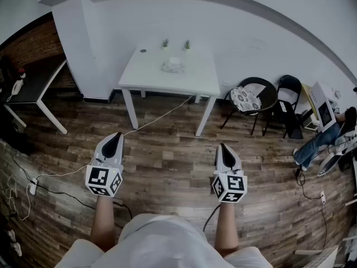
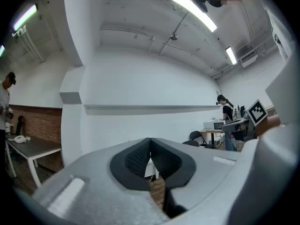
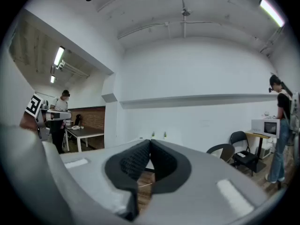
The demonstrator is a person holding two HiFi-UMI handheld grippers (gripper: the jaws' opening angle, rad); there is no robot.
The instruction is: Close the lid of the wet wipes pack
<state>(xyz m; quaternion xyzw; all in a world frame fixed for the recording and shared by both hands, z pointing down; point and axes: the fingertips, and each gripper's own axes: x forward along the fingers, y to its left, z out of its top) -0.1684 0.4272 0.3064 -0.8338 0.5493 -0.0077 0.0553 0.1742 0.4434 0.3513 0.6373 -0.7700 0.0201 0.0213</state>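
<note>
Wet wipes pack (image 1: 174, 66) lies on the white table (image 1: 146, 74), untouched.

**White table on the plank floor**

I am looking at a white table (image 1: 195, 80) standing by the far wall on a wood-plank floor (image 1: 167, 161). A pack (image 1: 173, 66) is lying near the middle of its top, and I am not making out its lid from here. A left plant (image 1: 165, 43) and a right plant (image 1: 187, 44) are sitting at the back edge, slightly apart. A small dark disc (image 1: 143, 51) is resting toward the back left corner. A pale cable (image 1: 159, 116) is trailing over the floor beneath the table.
</note>
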